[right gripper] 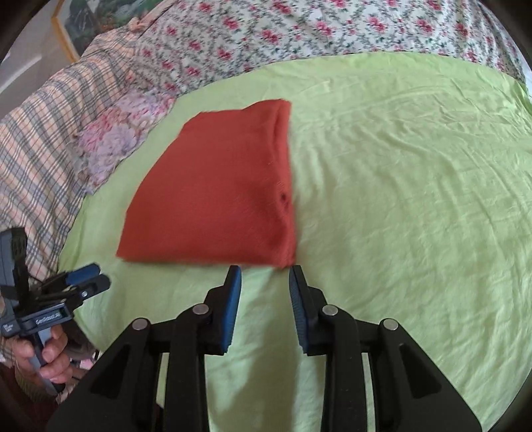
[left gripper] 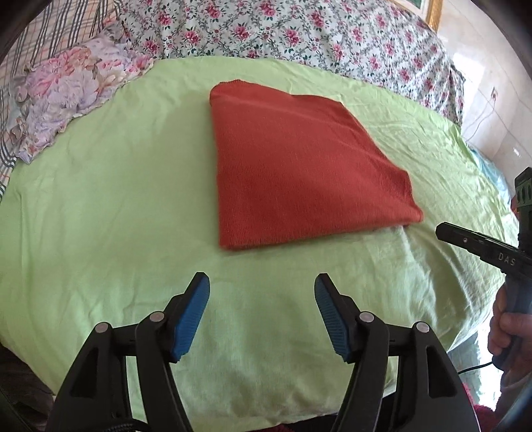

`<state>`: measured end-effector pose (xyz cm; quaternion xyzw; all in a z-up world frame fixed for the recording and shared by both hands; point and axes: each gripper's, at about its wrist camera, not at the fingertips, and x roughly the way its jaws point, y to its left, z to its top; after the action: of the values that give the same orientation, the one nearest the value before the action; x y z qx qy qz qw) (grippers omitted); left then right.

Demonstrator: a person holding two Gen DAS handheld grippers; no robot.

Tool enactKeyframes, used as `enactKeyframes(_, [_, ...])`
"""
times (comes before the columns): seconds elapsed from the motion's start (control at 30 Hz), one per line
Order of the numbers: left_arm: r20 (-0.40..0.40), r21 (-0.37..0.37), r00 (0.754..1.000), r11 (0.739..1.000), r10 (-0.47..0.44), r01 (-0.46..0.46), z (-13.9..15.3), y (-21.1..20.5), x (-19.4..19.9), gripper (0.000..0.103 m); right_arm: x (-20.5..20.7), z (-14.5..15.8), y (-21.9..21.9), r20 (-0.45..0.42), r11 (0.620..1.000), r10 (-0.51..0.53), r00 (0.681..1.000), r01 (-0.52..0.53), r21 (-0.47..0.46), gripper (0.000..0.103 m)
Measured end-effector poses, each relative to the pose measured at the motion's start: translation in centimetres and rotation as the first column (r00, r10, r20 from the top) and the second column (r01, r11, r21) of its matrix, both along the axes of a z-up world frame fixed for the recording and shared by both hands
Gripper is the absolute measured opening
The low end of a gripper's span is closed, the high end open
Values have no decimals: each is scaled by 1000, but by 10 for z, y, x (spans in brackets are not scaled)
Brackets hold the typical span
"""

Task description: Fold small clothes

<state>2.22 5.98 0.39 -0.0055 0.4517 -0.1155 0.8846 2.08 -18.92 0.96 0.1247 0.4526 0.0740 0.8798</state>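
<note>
A red knitted garment (left gripper: pixel 292 172) lies folded into a flat rectangle on the light green sheet (left gripper: pixel 116 199). It also shows in the right wrist view (right gripper: pixel 216 199). My left gripper (left gripper: pixel 262 282) is open and empty, a short way in front of the garment's near edge. My right gripper (right gripper: pixel 265 275) is open and empty, its fingertips just short of the garment's near right corner. The right gripper also shows at the right edge of the left wrist view (left gripper: pixel 478 242). The left gripper also shows at the left edge of the right wrist view (right gripper: pixel 83 282).
A floral bedspread (left gripper: pixel 299 30) lies beyond the green sheet (right gripper: pixel 415 199). A pink and lilac floral cloth (left gripper: pixel 66 89) and a checked blanket (right gripper: pixel 36 139) lie at the left. A framed picture (right gripper: pixel 79 23) hangs on the far wall.
</note>
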Motion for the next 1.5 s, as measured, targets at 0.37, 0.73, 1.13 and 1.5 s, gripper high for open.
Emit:
enactKeyframes(0.37, [-4, 21, 999, 999, 35, -34, 3, 15, 2, 73, -1, -5, 13, -18, 1000, 27, 999, -26, 12, 41])
enactKeyframes(0.73, [51, 153, 993, 982, 104, -110, 26, 4, 40, 87, 26, 6, 31, -16, 991, 107, 994, -108, -74, 83])
enactKeyframes(1.13, [62, 180, 989, 973, 135, -144, 31, -2, 69, 91, 50, 15, 39, -3, 990, 123, 992, -123, -71, 85])
enactKeyframes(1.5, [32, 202, 991, 970, 130, -134, 31, -11, 95, 97, 77, 14, 37, -30, 990, 126, 992, -128, -54, 87])
